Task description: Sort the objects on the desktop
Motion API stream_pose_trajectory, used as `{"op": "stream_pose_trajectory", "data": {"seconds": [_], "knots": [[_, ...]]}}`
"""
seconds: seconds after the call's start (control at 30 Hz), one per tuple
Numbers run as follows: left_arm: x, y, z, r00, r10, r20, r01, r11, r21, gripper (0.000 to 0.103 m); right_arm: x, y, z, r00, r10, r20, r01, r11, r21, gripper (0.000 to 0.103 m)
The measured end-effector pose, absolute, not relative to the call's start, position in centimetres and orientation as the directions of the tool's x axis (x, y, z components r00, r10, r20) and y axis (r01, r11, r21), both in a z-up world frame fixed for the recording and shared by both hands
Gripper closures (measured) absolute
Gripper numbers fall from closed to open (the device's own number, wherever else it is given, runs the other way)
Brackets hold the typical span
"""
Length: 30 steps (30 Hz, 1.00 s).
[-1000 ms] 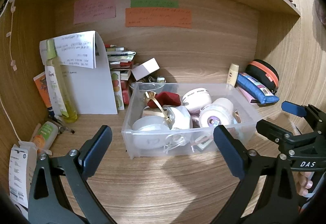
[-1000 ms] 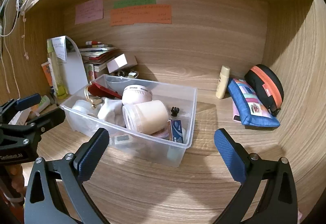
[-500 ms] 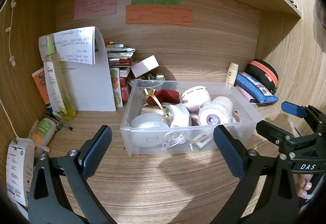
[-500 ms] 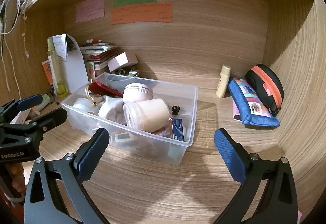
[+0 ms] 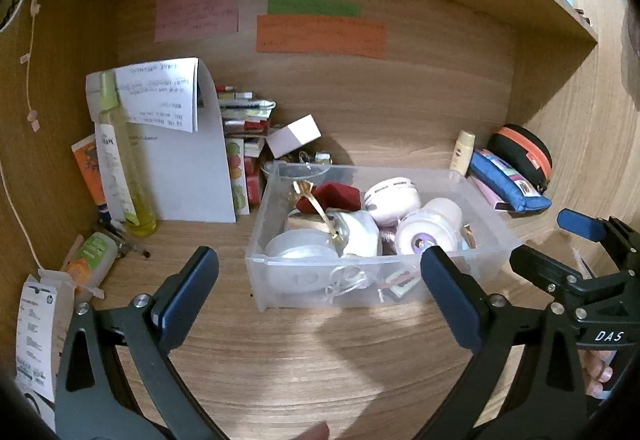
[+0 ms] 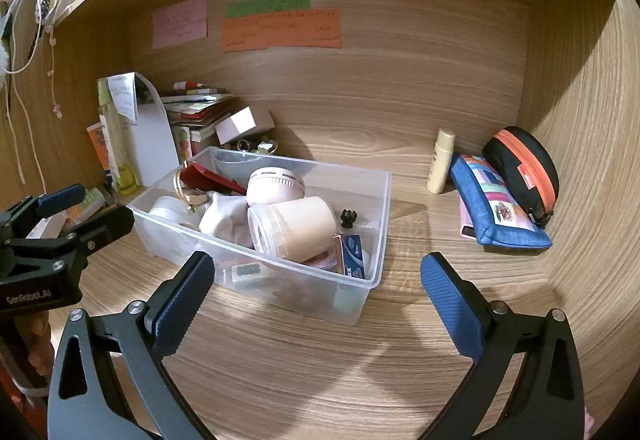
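A clear plastic bin (image 6: 360, 236) sits near the middle of the wooden desk (image 6: 320, 352), set at a slant to the back wall and crowded with small things: a pale cylindrical jar (image 6: 294, 226) lying on its side, a round white device (image 6: 275, 185), a white cloth (image 6: 224, 217), a red case (image 6: 208, 175), a blue-and-white small box (image 6: 352, 250) against the bin's right wall and a tiny black part (image 6: 348, 217) on its floor. The left gripper (image 5: 318, 280) hangs with its jaws spread wide and empty, just in front of the bin's near wall. The right gripper (image 6: 316, 286) is likewise wide apart with nothing between its pads, poised before the bin's near right corner. Toward the desk's right edge a blue pouch (image 6: 496, 213) leans against a black case with an orange zip (image 6: 520, 167), with a cream bottle (image 6: 440, 161) standing just beside them. At the back left corner stand a tall yellow-green bottle (image 5: 120, 175), a curled white sheet (image 5: 180, 159) and a stack of books (image 6: 196, 111).
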<state>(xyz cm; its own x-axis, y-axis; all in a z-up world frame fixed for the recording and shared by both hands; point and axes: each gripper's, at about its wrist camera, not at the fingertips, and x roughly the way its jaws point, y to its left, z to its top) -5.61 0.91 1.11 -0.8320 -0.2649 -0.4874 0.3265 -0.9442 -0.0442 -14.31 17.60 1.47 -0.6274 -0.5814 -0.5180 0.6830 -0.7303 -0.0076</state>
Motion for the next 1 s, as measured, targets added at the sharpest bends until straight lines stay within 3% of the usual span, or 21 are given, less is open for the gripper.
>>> {"op": "stream_pose_trajectory", "data": {"seconds": [1.0], "knots": [[-4.6,1.4,1.8,-0.875,-0.219,-0.432,0.276,-0.958,-0.073,0.001,-13.5,17.0,1.8,-0.622,-0.595,-0.51,0.703,-0.711,-0.028,0.0]]}}
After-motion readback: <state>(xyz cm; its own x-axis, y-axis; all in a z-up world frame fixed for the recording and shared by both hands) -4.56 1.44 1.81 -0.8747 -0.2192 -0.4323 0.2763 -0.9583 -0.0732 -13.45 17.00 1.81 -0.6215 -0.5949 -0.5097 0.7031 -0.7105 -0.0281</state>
